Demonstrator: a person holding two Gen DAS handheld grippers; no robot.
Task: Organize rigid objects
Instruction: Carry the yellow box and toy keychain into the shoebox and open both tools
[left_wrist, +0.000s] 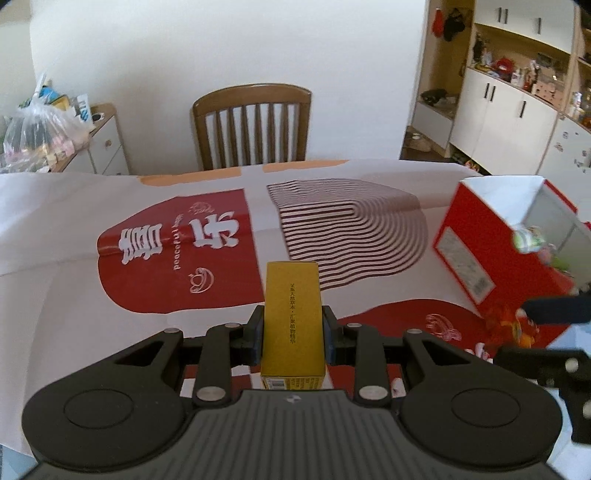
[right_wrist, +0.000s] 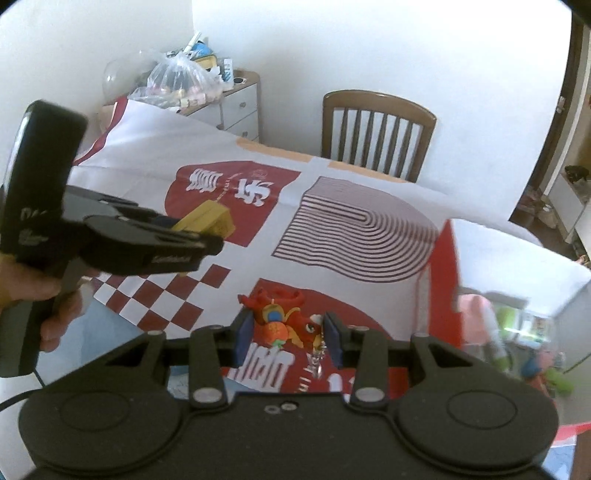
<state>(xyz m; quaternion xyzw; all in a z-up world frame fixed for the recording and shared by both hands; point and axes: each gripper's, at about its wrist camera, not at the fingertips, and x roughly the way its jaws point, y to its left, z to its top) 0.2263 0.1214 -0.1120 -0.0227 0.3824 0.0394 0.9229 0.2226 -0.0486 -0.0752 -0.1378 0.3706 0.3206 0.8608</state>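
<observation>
My left gripper (left_wrist: 293, 319) is shut on a narrow yellow box (left_wrist: 293, 314), which stands upright between the pads above the table. The right wrist view shows the same box (right_wrist: 212, 219) in that gripper (right_wrist: 195, 230), held by a hand (right_wrist: 51, 295) at the left. My right gripper (right_wrist: 288, 332) is shut on a small red and orange toy figure (right_wrist: 280, 321) with a little chain hanging from it. An open red carton (left_wrist: 476, 236) with a white inside stands at the right with several colourful items in it. Its red wall (right_wrist: 443, 277) is just right of the toy.
A white and red printed cloth (left_wrist: 74, 229) covers the table. A wooden chair (left_wrist: 253, 125) stands behind the far edge. A low cabinet with a full plastic bag (left_wrist: 40, 129) is at the back left. White cupboards and shelves (left_wrist: 517, 92) fill the back right.
</observation>
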